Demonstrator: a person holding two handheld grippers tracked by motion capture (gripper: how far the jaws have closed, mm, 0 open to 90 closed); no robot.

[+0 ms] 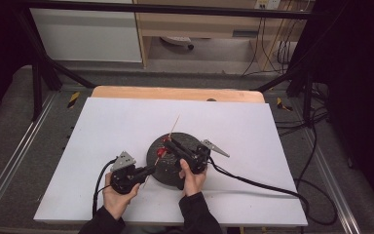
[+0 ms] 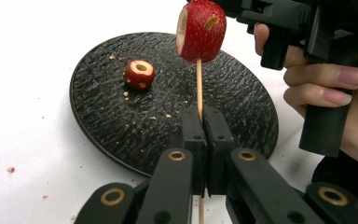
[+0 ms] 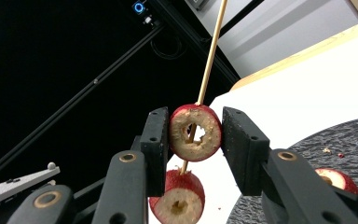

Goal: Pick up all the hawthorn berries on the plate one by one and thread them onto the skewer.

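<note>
My left gripper (image 2: 207,116) is shut on the lower end of a thin wooden skewer (image 2: 198,84), holding it over a round black plate (image 2: 121,121). A cored red fruit (image 2: 200,30) is threaded on the skewer. Above it, my right gripper (image 3: 193,126) is shut on a second cored red fruit (image 3: 196,133) with the skewer (image 3: 212,46) through its hole. The lower fruit (image 3: 177,198) sits just beneath it on the stick. A third cored fruit (image 2: 139,73) lies on the plate. In the high view both grippers (image 1: 148,170) (image 1: 168,141) meet over the plate (image 1: 168,173).
The plate rests on a white board (image 1: 102,136) with a wooden edge (image 1: 175,92) at the back. Small crumbs (image 2: 10,169) lie on the board and plate. A black cable (image 1: 253,183) trails right from the right gripper. Black frame bars (image 1: 44,68) flank the table.
</note>
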